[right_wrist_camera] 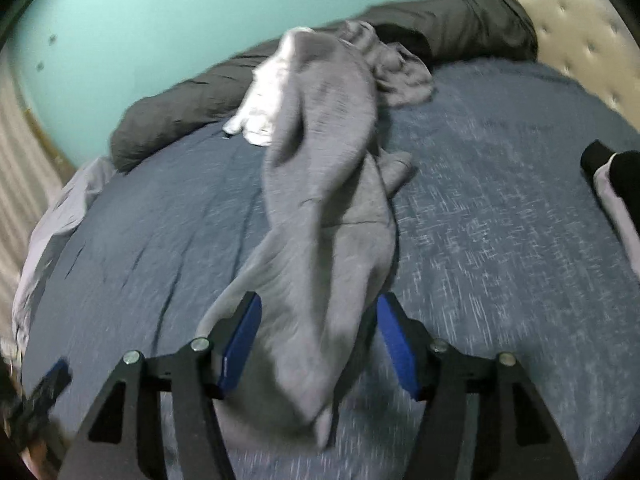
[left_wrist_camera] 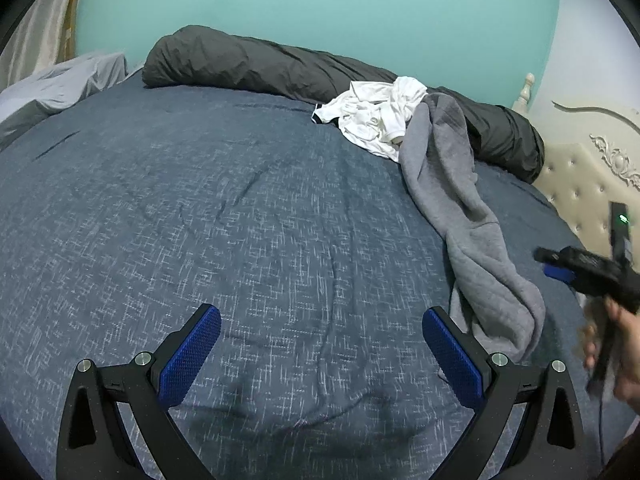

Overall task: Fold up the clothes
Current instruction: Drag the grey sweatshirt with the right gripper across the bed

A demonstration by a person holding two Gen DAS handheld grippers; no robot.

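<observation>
In the left wrist view, the left tool (left_wrist_camera: 322, 332) hangs over the near part of the bed (left_wrist_camera: 200, 220), its blue pads spread wide with only the dark blue speckled cover between them; it grips nothing. A grey sweatshirt (left_wrist_camera: 468, 220) lies stretched along the bed's right side, running from the far edge toward the near right corner, its near end just beside the left tool's right finger. A crumpled white garment (left_wrist_camera: 376, 116) sits at the sweatshirt's far end, touching it, against a rolled dark grey duvet (left_wrist_camera: 280, 64) that lines the bed's far edge. At the right edge of the frame the right tool (left_wrist_camera: 560, 268) appears blurred in the person's right hand (left_wrist_camera: 616, 344); its state cannot be told here. A tufted headboard (left_wrist_camera: 580, 184) stands beyond the bed's right side.

In the right wrist view, blurred by motion, the right tool (right_wrist_camera: 320, 344) is spread open with the grey sweatshirt (right_wrist_camera: 328, 208) lying between its blue pads, not pinched. The white garment (right_wrist_camera: 260, 108) and the duvet (right_wrist_camera: 460, 24) lie at the far edge.
</observation>
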